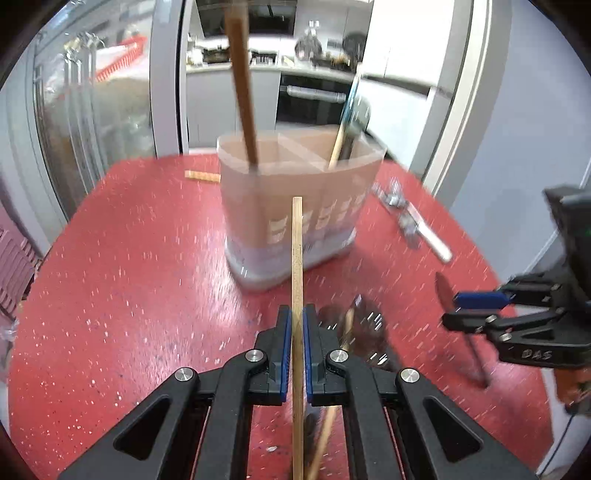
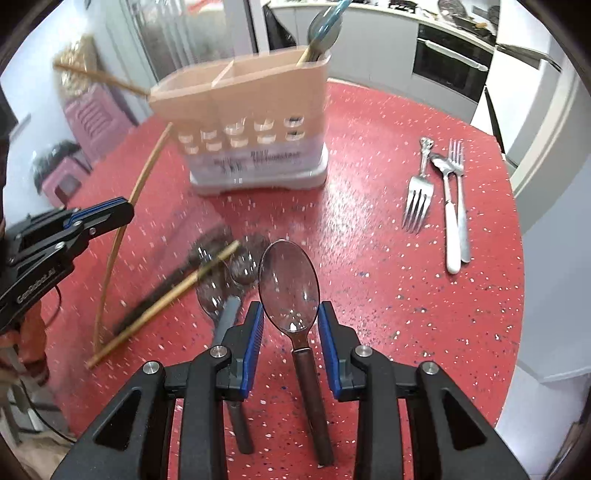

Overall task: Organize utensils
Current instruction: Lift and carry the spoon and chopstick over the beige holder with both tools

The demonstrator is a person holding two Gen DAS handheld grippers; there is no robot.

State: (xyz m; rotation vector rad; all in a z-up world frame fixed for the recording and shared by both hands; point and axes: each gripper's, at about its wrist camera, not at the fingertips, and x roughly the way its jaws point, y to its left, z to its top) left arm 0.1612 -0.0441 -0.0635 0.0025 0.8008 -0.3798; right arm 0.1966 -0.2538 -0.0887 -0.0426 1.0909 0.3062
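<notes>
My left gripper (image 1: 297, 314) is shut on a pale wooden chopstick (image 1: 297, 240), held off the red table and pointing at the tan utensil holder (image 1: 295, 206). The right wrist view shows that gripper (image 2: 127, 212) at the left with the chopstick (image 2: 147, 170). My right gripper (image 2: 290, 310) is shut on a brown-handled metal spoon (image 2: 288, 277), its pads against the lower bowl. That spoon (image 1: 443, 288) and the right gripper (image 1: 452, 312) appear at the left view's right edge. The holder (image 2: 251, 110) has a wooden stick (image 1: 243, 92) and a blue-handled spoon (image 2: 325, 29) inside.
Loose spoons (image 2: 236, 266) and a wooden chopstick (image 2: 166, 295) lie blurred on the table (image 2: 369, 295) below the held spoon. Two forks (image 2: 417, 195) and a white-handled utensil (image 2: 450, 221) lie at the right. Another stick end (image 1: 201, 176) pokes out behind the holder.
</notes>
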